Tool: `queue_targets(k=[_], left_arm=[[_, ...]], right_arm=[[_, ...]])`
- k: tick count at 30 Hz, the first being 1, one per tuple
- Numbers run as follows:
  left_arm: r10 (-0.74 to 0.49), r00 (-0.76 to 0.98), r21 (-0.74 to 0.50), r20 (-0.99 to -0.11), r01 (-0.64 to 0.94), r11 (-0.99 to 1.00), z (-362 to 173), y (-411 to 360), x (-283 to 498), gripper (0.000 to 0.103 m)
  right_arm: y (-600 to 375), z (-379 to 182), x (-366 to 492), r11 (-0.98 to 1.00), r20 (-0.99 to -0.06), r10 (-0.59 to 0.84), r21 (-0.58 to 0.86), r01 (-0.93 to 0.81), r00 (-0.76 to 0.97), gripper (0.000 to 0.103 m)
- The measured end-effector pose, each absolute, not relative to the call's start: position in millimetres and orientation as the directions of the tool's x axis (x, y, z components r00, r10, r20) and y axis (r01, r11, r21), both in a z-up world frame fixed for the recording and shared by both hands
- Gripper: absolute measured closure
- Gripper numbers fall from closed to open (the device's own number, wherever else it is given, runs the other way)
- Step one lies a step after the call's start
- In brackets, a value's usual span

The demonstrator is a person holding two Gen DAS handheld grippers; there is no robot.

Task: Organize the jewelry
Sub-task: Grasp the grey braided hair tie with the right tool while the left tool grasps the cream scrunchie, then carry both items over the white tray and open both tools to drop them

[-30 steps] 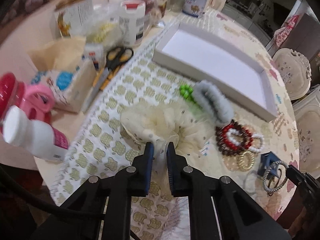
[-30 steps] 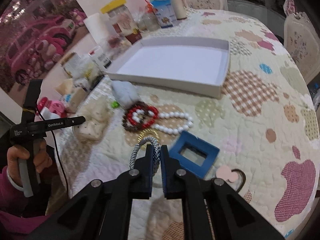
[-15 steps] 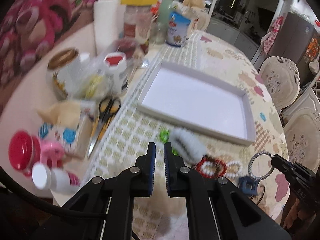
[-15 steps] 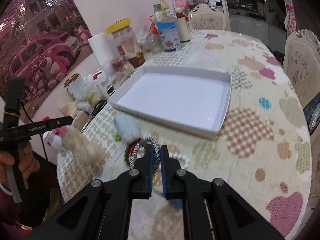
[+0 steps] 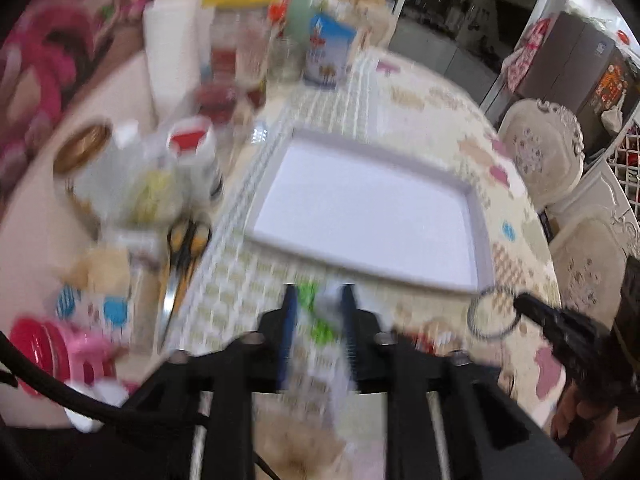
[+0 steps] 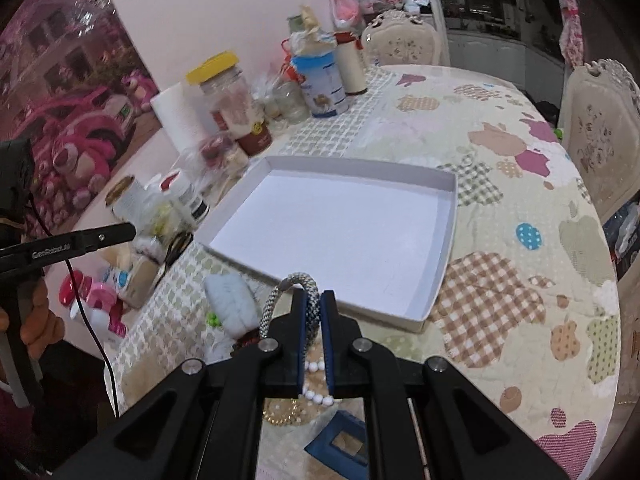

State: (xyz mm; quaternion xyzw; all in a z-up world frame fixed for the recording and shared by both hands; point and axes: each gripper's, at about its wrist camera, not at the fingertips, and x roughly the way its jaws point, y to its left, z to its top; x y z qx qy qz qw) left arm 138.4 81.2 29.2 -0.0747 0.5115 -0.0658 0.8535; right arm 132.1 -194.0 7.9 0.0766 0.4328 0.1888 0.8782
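Note:
An empty white tray lies on the patterned tablecloth; it also shows in the left wrist view. My right gripper is shut on a grey-and-white braided bracelet, held above the table just short of the tray's near edge; that bracelet also shows in the left wrist view. Below it lie a white pearl bracelet, a gold ring piece, a blue square frame and a fluffy pale scrunchie. My left gripper is blurred, its jaws apart, nothing clearly between them.
Jars, a paper towel roll, a blue-and-white can, bottles and scissors crowd the table's left edge. A red-capped pink bottle stands at the near left. Carved white chairs stand along the right side.
Both grippers have risen and moved toward the tray. The left gripper's jaws have opened; the cream fabric piece it gripped a second ago is no longer between them. The right still holds the bracelet.

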Motion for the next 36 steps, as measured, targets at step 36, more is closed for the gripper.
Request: queue_targets(k=[36], left_arm=[[-0.172, 0.522, -0.161, -0.836, 0.067, 0.985, 27.9, 67.9, 134.2, 0.089]], right_arm=[[-182.0, 18.8, 140.4, 0.903, -0.716, 0.428, 0.308, -0.3, 0.552, 0.096]])
